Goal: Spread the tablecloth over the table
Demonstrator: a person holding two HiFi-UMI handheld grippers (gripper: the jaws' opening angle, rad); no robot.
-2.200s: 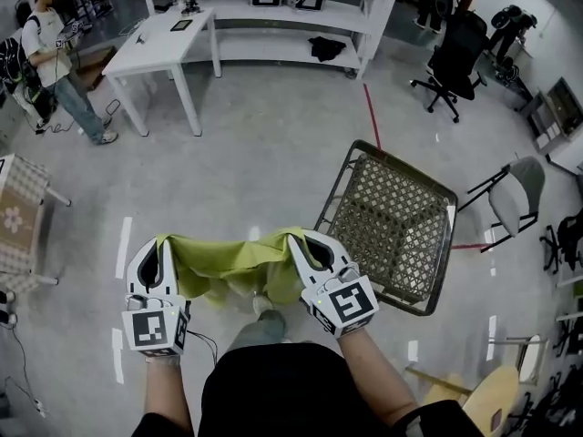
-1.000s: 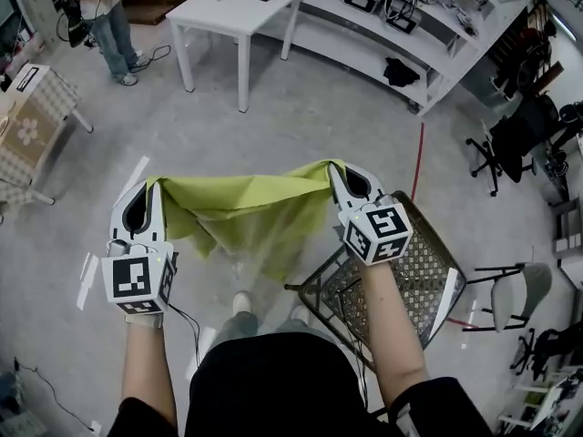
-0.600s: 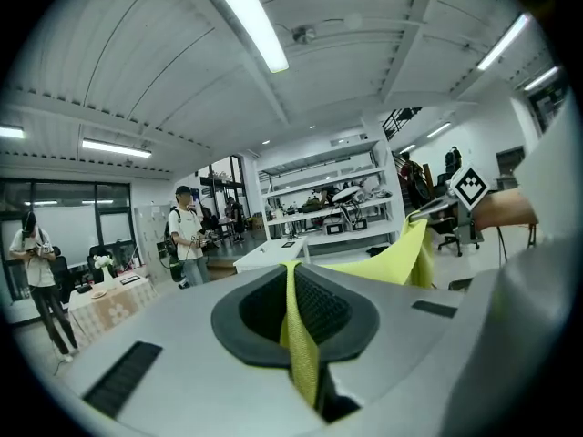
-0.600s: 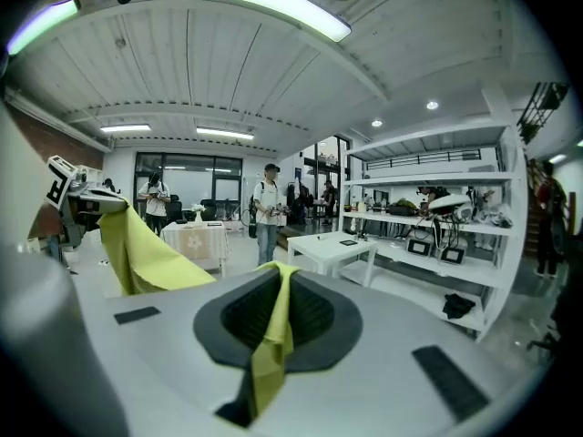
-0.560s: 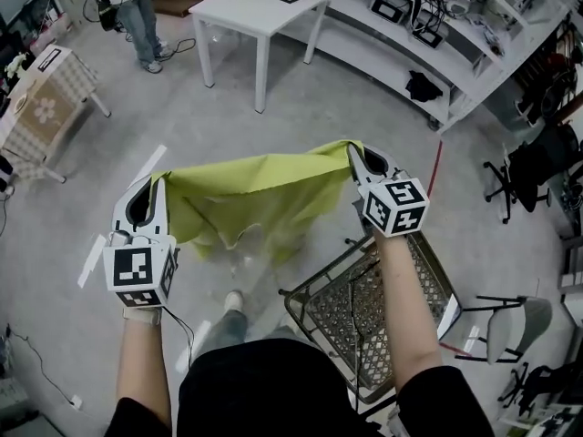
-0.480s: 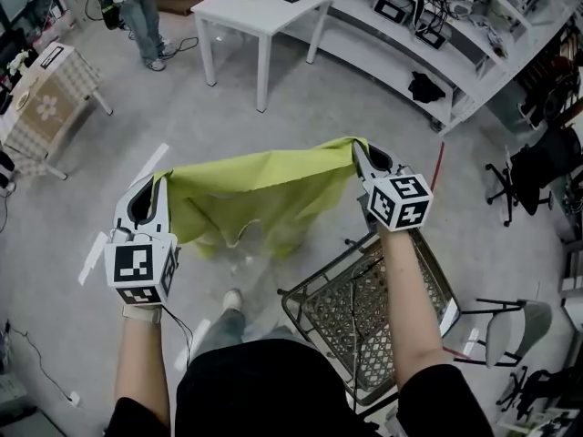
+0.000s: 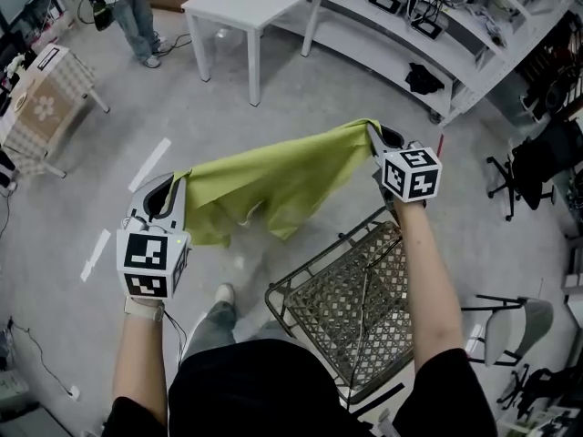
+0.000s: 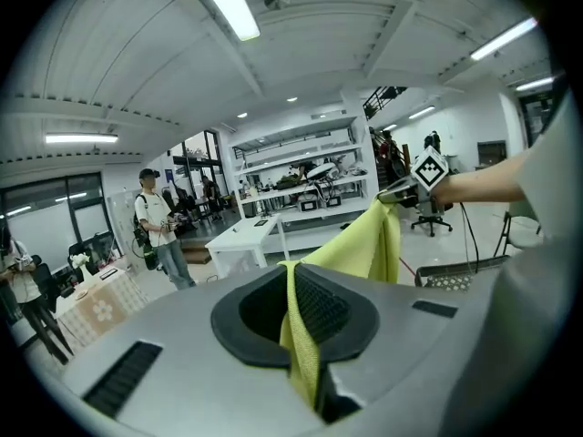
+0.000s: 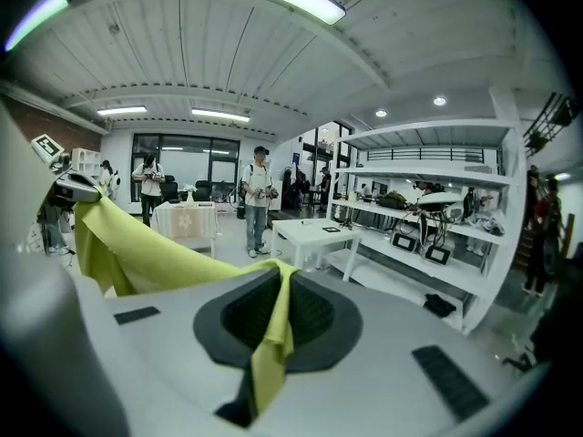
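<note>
A yellow-green tablecloth (image 7: 273, 176) hangs stretched in the air between my two grippers, its lower edge sagging over the floor. My left gripper (image 7: 178, 182) is shut on its left corner, and my right gripper (image 7: 375, 135) is shut on its right corner, held farther out. In the left gripper view the cloth (image 8: 364, 248) runs from my left gripper (image 8: 293, 276) across to the other hand. In the right gripper view the cloth (image 9: 155, 253) is pinched in my right gripper (image 9: 281, 276). A bare white table (image 7: 250, 3) stands ahead on the grey floor.
A wire mesh basket (image 7: 351, 308) stands right below my right arm. A small table with a patterned cloth (image 7: 41, 98) is at the left, and a person (image 7: 127, 7) stands behind it. White shelving (image 7: 437, 25) lines the back, and an office chair (image 7: 537, 162) stands at the right.
The grippers have moved farther apart, the right one going up and right in the head view. The cloth is pulled wider and flatter. The wire basket is now closer under my right arm.
</note>
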